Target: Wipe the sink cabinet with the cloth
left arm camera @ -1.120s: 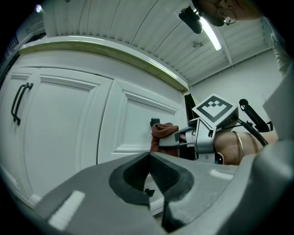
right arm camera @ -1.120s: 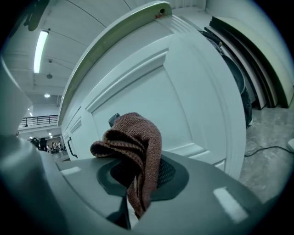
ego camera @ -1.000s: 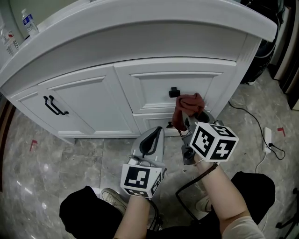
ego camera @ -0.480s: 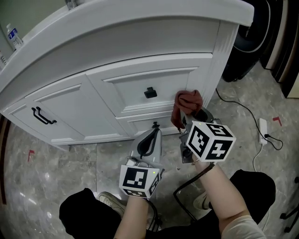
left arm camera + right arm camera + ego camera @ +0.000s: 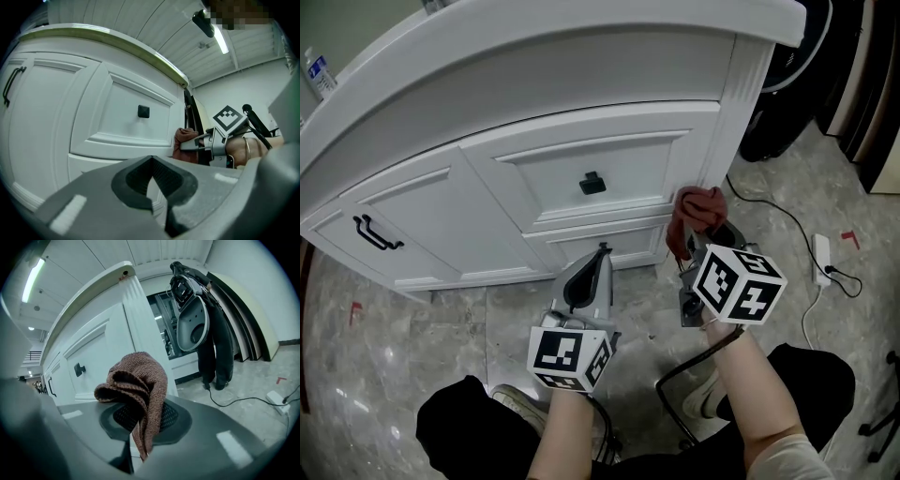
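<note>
— Where's the cloth (image 5: 698, 208)?
— Centre-right of frame, clamped in my right tongs (image 5: 687, 246), by sink cabinet's (image 5: 581, 178) corner post. Left tongs (image 5: 602, 251) closed together, holding nothing.
— Next?
— Wiping step, prob. Press cloth on, drag along post.

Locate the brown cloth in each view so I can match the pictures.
Head view: cloth right of centre, at the right corner of the cabinet.
Left gripper view: cloth right of centre, beside that corner.
Right gripper view: cloth at centre, clamped in the right gripper.
Shared landmark: the square black drawer knob.
</note>
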A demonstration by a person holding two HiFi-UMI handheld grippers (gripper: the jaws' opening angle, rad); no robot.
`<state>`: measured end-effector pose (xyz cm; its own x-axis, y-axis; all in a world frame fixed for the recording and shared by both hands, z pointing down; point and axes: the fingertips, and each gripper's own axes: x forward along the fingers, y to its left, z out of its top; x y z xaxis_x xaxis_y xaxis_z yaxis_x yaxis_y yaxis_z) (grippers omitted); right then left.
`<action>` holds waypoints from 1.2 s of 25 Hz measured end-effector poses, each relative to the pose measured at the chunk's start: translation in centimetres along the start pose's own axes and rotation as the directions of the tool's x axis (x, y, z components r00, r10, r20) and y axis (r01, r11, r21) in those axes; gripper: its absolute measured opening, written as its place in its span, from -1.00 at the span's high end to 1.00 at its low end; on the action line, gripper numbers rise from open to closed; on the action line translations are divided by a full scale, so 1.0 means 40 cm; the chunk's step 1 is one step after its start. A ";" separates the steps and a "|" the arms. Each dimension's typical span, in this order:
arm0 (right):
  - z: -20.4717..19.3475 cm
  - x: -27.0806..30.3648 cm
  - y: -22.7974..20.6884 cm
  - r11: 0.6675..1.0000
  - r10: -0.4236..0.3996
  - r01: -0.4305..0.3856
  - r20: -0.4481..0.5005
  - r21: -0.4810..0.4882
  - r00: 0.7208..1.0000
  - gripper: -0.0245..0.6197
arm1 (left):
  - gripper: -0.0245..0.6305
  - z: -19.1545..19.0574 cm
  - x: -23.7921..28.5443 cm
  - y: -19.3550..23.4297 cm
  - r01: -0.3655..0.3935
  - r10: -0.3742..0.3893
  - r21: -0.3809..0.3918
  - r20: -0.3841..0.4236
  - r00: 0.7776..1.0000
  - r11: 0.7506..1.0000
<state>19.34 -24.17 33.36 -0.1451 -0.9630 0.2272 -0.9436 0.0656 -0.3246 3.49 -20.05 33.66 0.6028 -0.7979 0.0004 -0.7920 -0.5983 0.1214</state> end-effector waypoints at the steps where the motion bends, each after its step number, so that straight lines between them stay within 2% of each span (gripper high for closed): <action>1: -0.004 -0.001 -0.010 1.000 -0.008 0.008 -0.003 0.003 1.000 0.68 | 0.92 -0.005 -0.001 0.002 -0.002 0.002 -0.004 -0.003 1.000 1.000; 4: -0.014 -0.005 -0.022 1.000 -0.014 0.014 0.000 0.018 1.000 0.68 | 0.92 -0.022 -0.009 0.014 -0.017 0.017 -0.010 -0.011 1.000 1.000; 6: -0.029 -0.006 0.011 1.000 0.021 -0.021 0.006 0.017 1.000 0.68 | 0.92 -0.034 -0.017 0.030 -0.030 0.030 -0.014 -0.016 0.999 0.999; 11: -0.156 0.022 0.201 0.981 0.173 -0.180 -0.087 -0.067 0.981 0.68 | 0.92 -0.055 -0.055 0.104 -0.086 0.085 -0.012 -0.030 0.996 0.996; 17: -0.279 0.088 0.373 0.952 0.285 -0.300 -0.190 -0.057 0.940 0.68 | 0.92 -0.045 -0.140 0.251 -0.209 0.208 -0.024 -0.012 0.978 0.978; 23: -0.354 0.150 0.501 0.927 0.343 -0.367 -0.230 -0.073 0.911 0.68 | 0.92 -0.052 -0.200 0.337 -0.265 0.265 -0.012 -0.023 0.964 0.964; 30: -0.406 0.209 0.565 0.913 0.368 -0.398 -0.238 -0.091 0.899 0.68 | 0.92 -0.066 -0.220 0.369 -0.266 0.267 0.015 -0.037 0.963 0.964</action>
<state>-8.04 -26.48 42.82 -0.5482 -0.7795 0.3031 -0.8309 0.4665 -0.3032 -13.26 -21.66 38.09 0.3730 -0.9253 0.0691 -0.9253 -0.3653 0.1022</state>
